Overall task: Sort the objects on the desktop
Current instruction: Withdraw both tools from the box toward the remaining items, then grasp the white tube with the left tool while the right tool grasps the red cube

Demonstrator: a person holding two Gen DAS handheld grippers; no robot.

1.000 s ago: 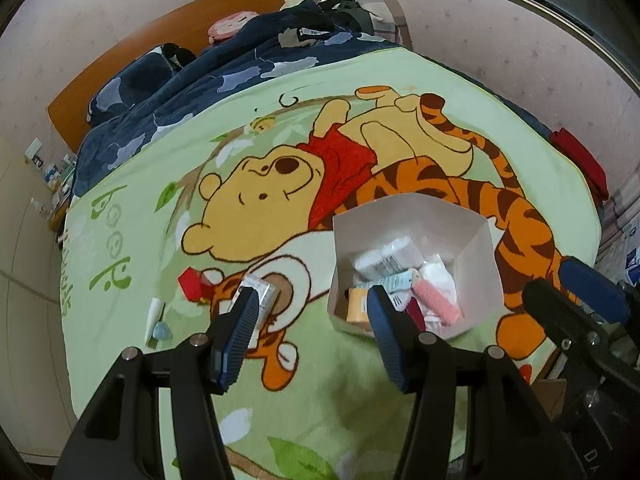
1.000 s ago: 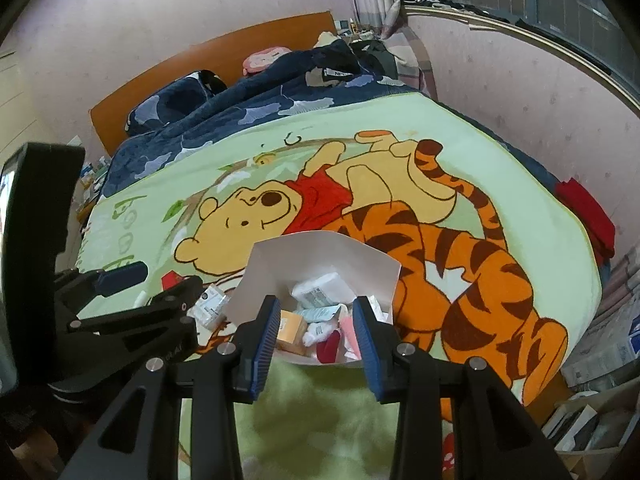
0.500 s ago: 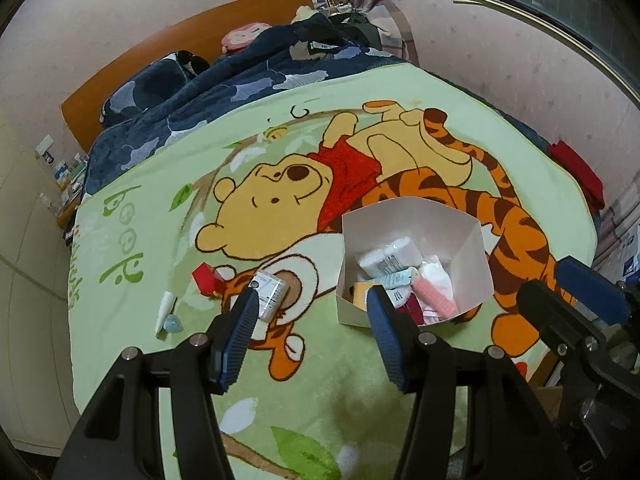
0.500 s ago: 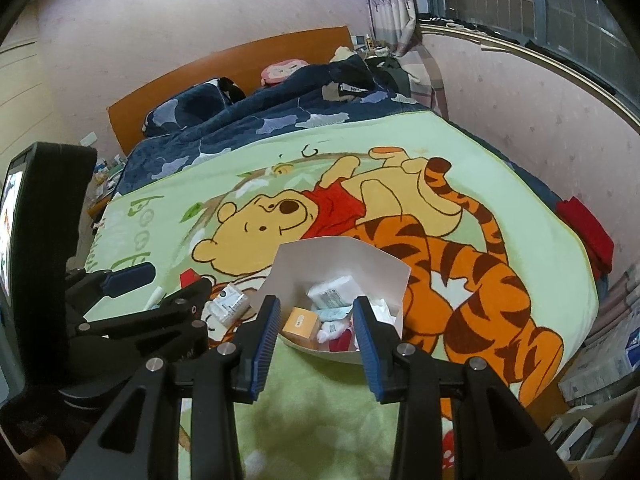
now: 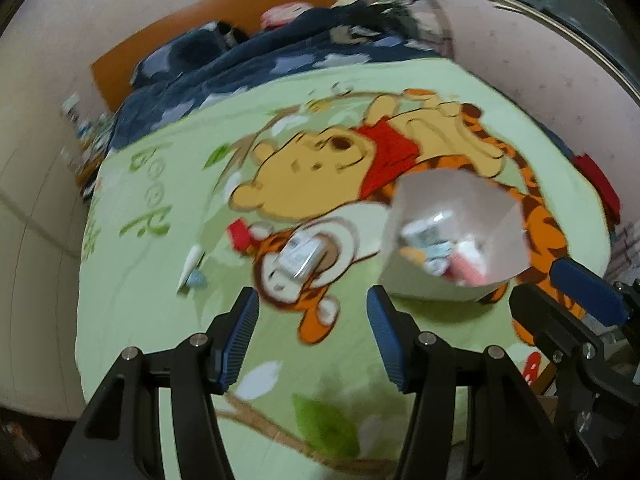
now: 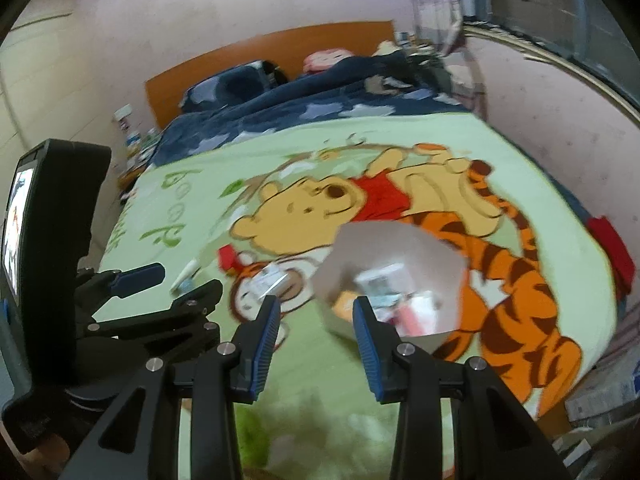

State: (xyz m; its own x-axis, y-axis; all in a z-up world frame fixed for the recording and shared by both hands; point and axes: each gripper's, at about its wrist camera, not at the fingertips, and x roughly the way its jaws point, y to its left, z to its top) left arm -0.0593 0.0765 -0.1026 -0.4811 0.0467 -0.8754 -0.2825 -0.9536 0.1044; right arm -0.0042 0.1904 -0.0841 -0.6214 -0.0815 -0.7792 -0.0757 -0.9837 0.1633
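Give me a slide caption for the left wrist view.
Open left gripper above cartoon blanket, white box of sorted items ahead.

Bedroom; pale pink walls [image 6: 248, 4] with small speckled pattern; orange-brown wooden headboard [image 6: 256, 54] against far wall; bed covered by light green cartoon blanket [image 5: 132, 280], bear and tiger print; dark blue duvet with pale patches [image 6: 304, 116] bunched at head end; curtain [image 6: 452, 0] in far corner; window with grille [image 6: 560, 12] along right wall above a ledge; cluttered bedside surface [image 5: 86, 136] left of bed; both views motion-blurred.
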